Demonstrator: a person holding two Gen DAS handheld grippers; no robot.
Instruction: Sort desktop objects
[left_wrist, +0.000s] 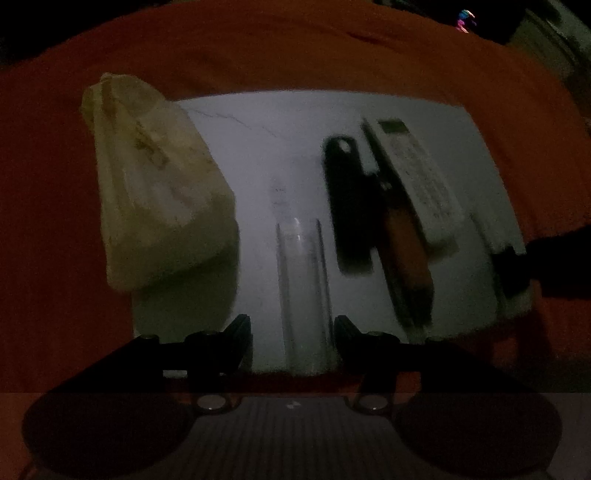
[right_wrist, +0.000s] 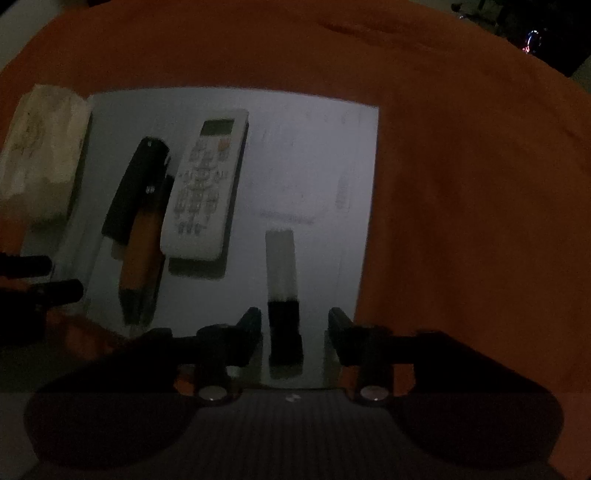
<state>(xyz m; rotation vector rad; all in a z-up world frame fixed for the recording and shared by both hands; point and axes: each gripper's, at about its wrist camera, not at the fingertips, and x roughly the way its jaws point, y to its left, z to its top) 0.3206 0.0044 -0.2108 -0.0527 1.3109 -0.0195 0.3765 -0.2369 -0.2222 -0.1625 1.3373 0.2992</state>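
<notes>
Dim light, both views grainy. A white rectangular sheet (right_wrist: 317, 155) lies flat on an orange cloth (right_wrist: 461, 184) covering the counter. On the sheet, left to right in the right wrist view: a black flat bar-shaped object (right_wrist: 136, 184), an orange-bodied tool with a dark pointed tip (right_wrist: 142, 254) lying partly against it, and a white remote control with a small display and grey buttons (right_wrist: 207, 184). A pale cream crumpled pouch (left_wrist: 155, 177) sits at the sheet's left edge, overlapping it. The left claw (left_wrist: 292, 332) is released, jaws spread either side of a clear tube-like object (left_wrist: 301, 266) lying on the sheet; not touching it. The right claw (right_wrist: 294, 328) is also released, jaws apart around a small stick with a black base and translucent white cap (right_wrist: 282, 295); contact cannot be determined.
</notes>
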